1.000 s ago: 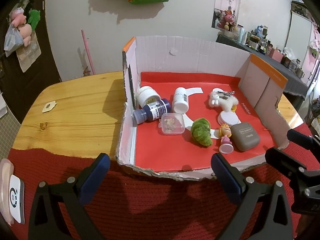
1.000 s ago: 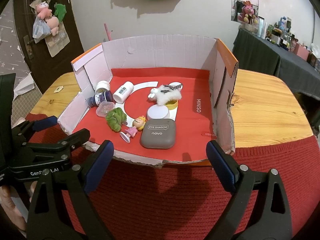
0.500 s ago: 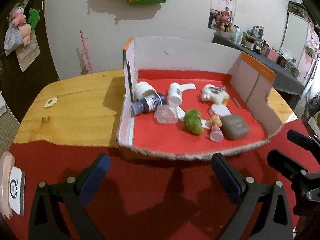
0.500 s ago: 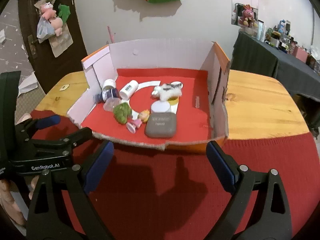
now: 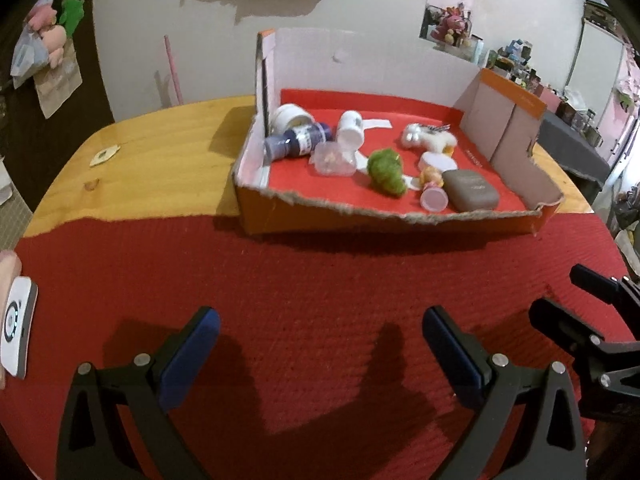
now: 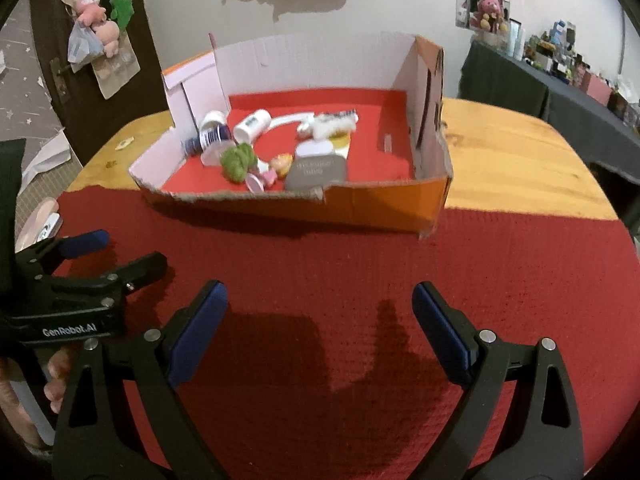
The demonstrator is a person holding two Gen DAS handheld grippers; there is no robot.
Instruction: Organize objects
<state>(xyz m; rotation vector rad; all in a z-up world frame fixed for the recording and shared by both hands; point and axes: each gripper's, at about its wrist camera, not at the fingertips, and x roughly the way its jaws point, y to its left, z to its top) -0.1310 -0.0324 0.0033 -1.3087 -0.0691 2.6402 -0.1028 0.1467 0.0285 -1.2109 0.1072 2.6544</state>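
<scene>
Ahead of our left claw [image 5: 320,344] and right claw [image 6: 320,312], both spread wide, empty: box [image 5: 360,216]. Risk: bottles [image 5: 298,142] lie crowded; clumsy pinch rolls neighbours.

**Small things in a torn box**

The cardboard box [image 5: 384,216] has a red floor. A blue bottle [image 5: 298,141] and white bottle [image 5: 349,131] lie on their sides. A green fuzzy toy [image 5: 385,171] sits beside a little doll [image 5: 432,188] (tipped over) and a gray case [image 5: 471,195].
</scene>
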